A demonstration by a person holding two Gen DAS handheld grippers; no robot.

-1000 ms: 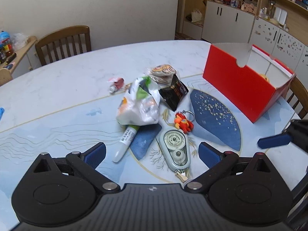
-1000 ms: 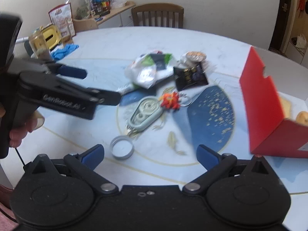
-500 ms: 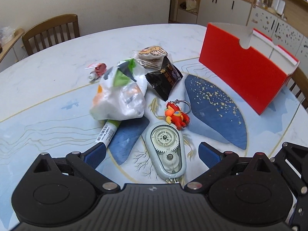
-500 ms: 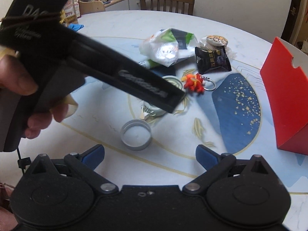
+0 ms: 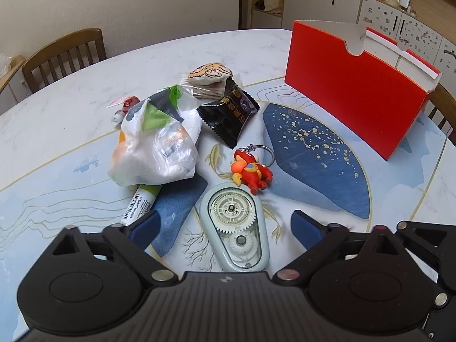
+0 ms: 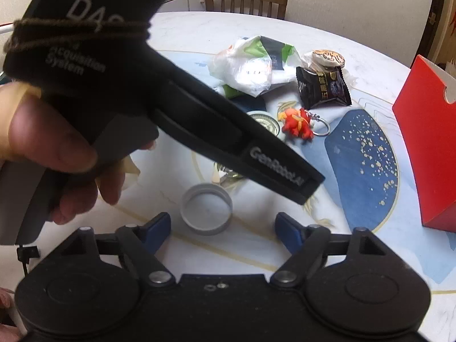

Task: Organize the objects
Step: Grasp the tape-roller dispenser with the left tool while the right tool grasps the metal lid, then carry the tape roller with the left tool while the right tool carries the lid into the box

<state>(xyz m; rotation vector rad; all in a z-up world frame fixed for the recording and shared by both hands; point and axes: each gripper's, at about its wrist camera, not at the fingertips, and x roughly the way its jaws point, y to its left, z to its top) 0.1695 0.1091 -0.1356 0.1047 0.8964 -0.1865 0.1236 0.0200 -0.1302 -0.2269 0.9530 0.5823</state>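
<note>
A pale green correction-tape dispenser [image 5: 233,228] lies on the table between the fingers of my left gripper [image 5: 225,228]. Its jaws are closing and the pads stand clear of the dispenser on both sides. In the right wrist view a white bottle cap [image 6: 206,209] lies open side up just ahead of my right gripper [image 6: 223,229]. Those jaws are closing too, with a gap on each side of the cap. The left gripper's body [image 6: 228,142], held by a hand [image 6: 51,148], crosses the right view and hides most of the dispenser.
A red open box [image 5: 356,94] stands at the right. Ahead lie a crumpled plastic bag [image 5: 154,148], a marker pen [image 5: 139,202], a black snack packet [image 5: 228,114], a wrapped cookie [image 5: 209,77], a red keychain figure [image 5: 250,171] and a small tube [image 5: 125,107]. A chair [image 5: 62,54] stands behind.
Both grippers have sunk toward the table. The dispenser now sits between the left fingers, the cap close before the right ones. The right jaws have narrowed; the left gripper now crosses the right view.
</note>
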